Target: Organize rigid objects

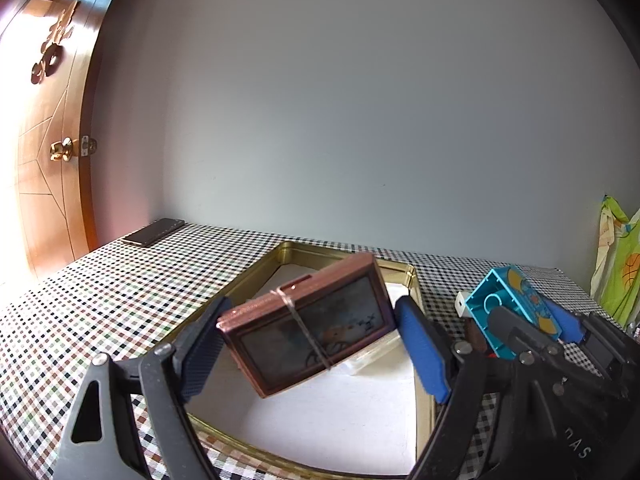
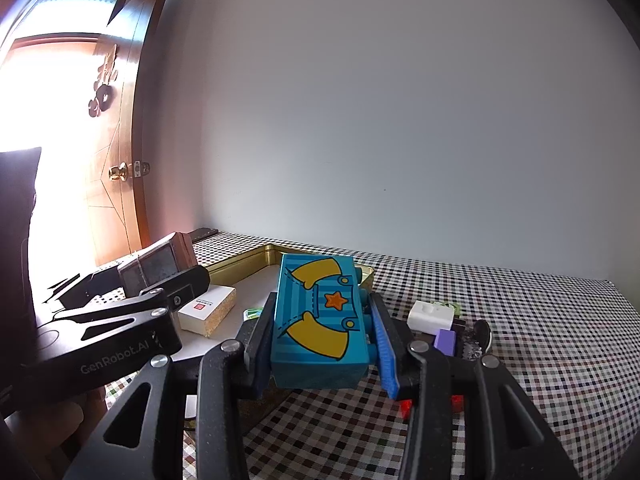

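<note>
I am holding the copper case tilted in my left gripper over the gold tray, pads clamping its short ends; it seems stiff and smooth, so slippery. My right gripper is squeezing the light, hard blue brick by its long sides above the counter, beside the tray's right edge

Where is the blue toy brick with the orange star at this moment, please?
The blue toy brick is clamped in the right gripper, raised beside the gold tray's right edge.
</note>
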{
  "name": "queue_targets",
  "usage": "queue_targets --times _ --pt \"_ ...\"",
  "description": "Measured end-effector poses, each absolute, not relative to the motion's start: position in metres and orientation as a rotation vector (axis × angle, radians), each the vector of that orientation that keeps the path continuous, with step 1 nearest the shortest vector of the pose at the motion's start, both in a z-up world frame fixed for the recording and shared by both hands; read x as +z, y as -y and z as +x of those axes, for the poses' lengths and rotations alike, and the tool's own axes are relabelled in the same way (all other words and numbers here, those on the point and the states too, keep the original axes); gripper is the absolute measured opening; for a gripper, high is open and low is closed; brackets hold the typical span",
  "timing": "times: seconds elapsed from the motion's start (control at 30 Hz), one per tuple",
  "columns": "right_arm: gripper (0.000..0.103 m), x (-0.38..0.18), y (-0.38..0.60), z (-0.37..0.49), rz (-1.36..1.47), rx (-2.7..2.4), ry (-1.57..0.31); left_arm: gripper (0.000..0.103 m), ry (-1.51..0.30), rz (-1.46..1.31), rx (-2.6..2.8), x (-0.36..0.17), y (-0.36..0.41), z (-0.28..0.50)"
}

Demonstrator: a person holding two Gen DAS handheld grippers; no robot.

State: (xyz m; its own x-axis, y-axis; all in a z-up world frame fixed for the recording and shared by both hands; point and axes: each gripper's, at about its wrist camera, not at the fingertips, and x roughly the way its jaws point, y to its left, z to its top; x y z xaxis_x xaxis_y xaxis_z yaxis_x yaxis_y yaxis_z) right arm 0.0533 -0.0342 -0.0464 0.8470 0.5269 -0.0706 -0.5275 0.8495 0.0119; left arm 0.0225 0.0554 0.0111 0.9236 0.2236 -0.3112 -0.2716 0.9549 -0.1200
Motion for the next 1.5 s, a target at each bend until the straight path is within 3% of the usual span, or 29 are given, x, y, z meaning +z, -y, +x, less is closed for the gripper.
queue_targets --times 1.5 --pt "0.045 -0.039 -0.021 0.067 -0.084 0.653 -0.140 0.084 -0.407 -0.092 0.325 0.002 -0.104 0.043"
